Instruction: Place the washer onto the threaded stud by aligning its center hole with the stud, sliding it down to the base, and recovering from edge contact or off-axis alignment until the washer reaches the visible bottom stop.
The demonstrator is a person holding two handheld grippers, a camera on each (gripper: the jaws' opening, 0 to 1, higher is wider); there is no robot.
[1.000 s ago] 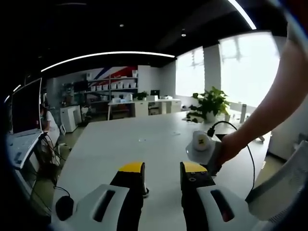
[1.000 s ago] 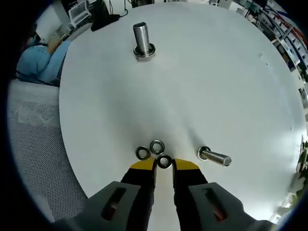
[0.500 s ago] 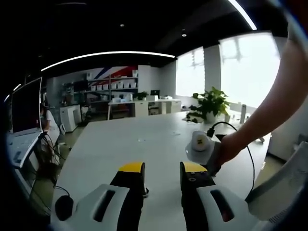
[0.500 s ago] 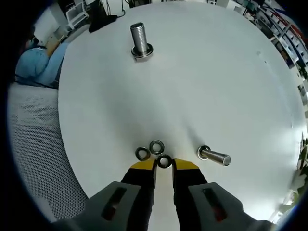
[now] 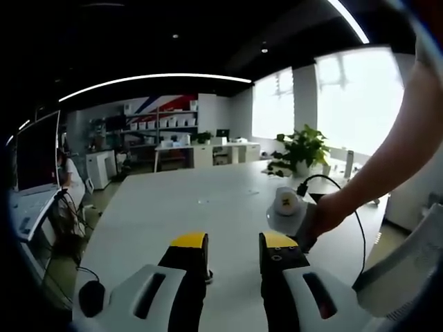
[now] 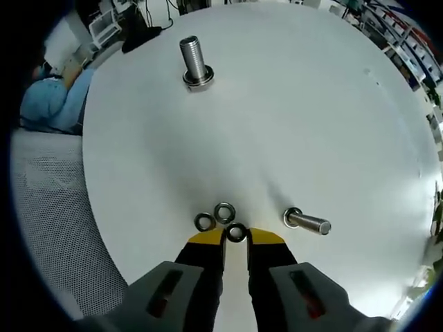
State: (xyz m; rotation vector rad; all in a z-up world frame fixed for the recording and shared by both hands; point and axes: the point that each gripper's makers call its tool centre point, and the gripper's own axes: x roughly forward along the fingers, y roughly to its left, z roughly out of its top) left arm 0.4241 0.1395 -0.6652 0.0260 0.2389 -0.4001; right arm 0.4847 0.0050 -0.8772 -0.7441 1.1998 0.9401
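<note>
Tongs on the right point(image 6: 235, 238) hang low over the white table point(image 6: 311, 124), yellow-tipped jaws parted by a narrow gap with nothing between them. Right at their tips, at 12 o'clock, lies a small cluster of three washers: the nearest washer point(image 6: 236, 232) sits just in front of the gap, a second point(image 6: 204, 222) lies at about 11 o'clock from it and a third point(image 6: 224, 211) just beyond, all close together and flat on the table. At roughly 2 o'clock from the tips a bolt point(image 6: 306, 222) lies on its side. Well beyond, toward 11 o'clock, the threaded stud point(image 6: 194, 63) stands upright on its base, apart from the washers. A person in a blue top point(image 6: 52, 104) sits past the table edge at 10 o'clock. In the left gripper view, the left tongs point(image 5: 233, 243) are held level above the same table, jaws apart and empty; a hand point(image 5: 327, 213) grips the other tool at 2 o'clock, and a potted plant point(image 5: 302, 150) stands far off near the windows.
</note>
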